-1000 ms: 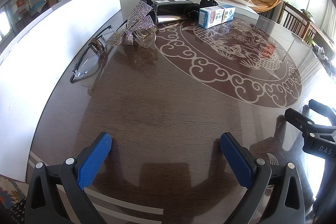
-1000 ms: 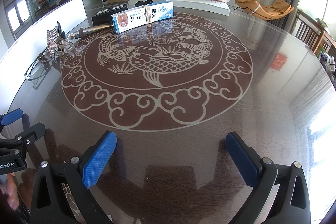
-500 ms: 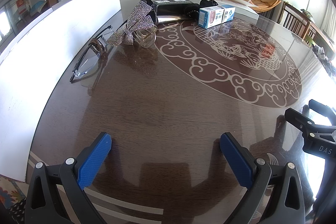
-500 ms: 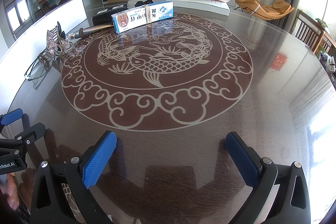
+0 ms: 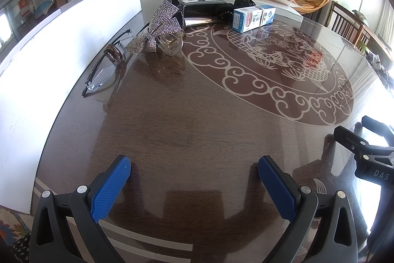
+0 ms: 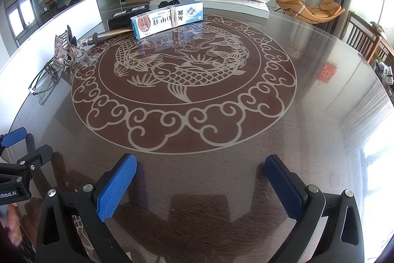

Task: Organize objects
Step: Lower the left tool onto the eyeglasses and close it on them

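Nothing has moved since the earlier frames; both grippers hover released over the counter (image 6: 320, 95).
Left gripper (image 5: 194, 179) and right gripper (image 6: 200, 179) fingers spread, empty; glasses (image 5: 103, 70), sequined bow clip (image 5: 157, 26) and medicine box (image 6: 167, 19) lie well beyond them.

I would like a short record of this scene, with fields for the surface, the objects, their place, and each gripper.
surface: round table with fish pattern
objects: eyeglasses, sparkly bow clip, blue-white box, black box
place: all at the far left side, beside a white board
left gripper: jaws wide apart, holding nothing
right gripper: jaws wide apart, holding nothing
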`<state>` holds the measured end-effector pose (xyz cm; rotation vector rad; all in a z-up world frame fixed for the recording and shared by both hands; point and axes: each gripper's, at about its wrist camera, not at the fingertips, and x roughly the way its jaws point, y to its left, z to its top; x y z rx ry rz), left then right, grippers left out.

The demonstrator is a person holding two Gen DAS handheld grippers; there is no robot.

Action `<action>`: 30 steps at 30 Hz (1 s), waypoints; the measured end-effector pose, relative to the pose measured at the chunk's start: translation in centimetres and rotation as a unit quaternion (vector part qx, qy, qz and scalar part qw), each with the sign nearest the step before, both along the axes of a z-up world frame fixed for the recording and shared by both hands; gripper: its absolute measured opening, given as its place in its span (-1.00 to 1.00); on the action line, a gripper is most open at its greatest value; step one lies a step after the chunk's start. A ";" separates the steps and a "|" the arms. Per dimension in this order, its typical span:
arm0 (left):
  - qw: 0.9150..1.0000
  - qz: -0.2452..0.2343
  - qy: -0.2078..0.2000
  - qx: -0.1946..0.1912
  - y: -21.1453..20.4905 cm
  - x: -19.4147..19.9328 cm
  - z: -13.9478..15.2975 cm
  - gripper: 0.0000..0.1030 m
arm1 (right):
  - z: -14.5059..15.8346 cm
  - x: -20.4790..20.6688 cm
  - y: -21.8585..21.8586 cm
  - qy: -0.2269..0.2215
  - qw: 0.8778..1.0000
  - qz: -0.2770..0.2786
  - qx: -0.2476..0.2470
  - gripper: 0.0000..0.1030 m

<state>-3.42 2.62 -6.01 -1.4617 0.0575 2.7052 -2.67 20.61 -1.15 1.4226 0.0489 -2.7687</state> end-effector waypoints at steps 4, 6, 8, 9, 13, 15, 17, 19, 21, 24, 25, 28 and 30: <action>1.000 0.026 -0.003 0.000 -1.0 -0.1 0.0 1.00 | 0.0 0.0 0.0 0.000 1.000 0.000 0.000 1.00; 0.999 0.039 -0.004 0.001 -1.5 -0.2 0.0 1.00 | 0.0 0.0 0.0 0.000 1.000 0.000 0.000 1.00; 0.999 0.046 -0.006 0.011 -2.0 -0.2 0.1 1.00 | 0.0 0.0 0.0 0.000 1.000 0.000 0.000 1.00; 0.998 0.052 -0.002 0.019 -2.4 -0.1 0.3 1.00 | 0.0 0.0 0.0 0.000 1.000 0.000 0.000 1.00; 0.997 0.054 0.054 0.002 -3.2 -1.1 2.7 1.00 | 0.0 0.0 0.0 0.000 1.000 0.000 0.000 1.00; 0.996 0.043 0.067 -0.034 -3.3 -3.1 3.6 1.00 | 0.0 0.0 0.0 0.000 1.000 0.000 0.000 1.00; 0.995 0.041 0.081 -0.051 -4.0 -5.4 4.1 1.00 | 0.0 0.0 0.0 0.000 1.000 0.000 0.000 1.00; 0.995 0.045 0.074 -0.048 -4.9 -7.7 4.2 1.00 | 0.0 0.0 0.0 0.000 1.000 0.000 0.000 1.00; 0.997 0.040 0.057 -0.031 -5.7 -9.9 3.8 1.00 | 0.0 0.0 0.0 0.000 1.000 0.000 0.000 1.00; 0.998 0.035 0.040 -0.016 -6.3 -12.1 3.0 0.90 | 0.0 0.0 0.0 0.000 1.000 0.000 0.000 1.00; 0.999 0.032 0.034 -0.012 -6.5 -12.4 2.7 0.72 | 0.0 0.0 0.0 0.000 1.000 0.000 0.000 1.00; 0.997 0.021 0.049 -0.060 -6.2 -11.6 2.3 -0.43 | 0.0 0.0 0.0 0.000 1.000 0.000 0.000 1.00; 0.998 0.003 0.043 -0.047 -6.3 -9.8 2.4 -0.81 | 0.0 0.0 0.0 0.000 1.000 0.000 0.000 1.00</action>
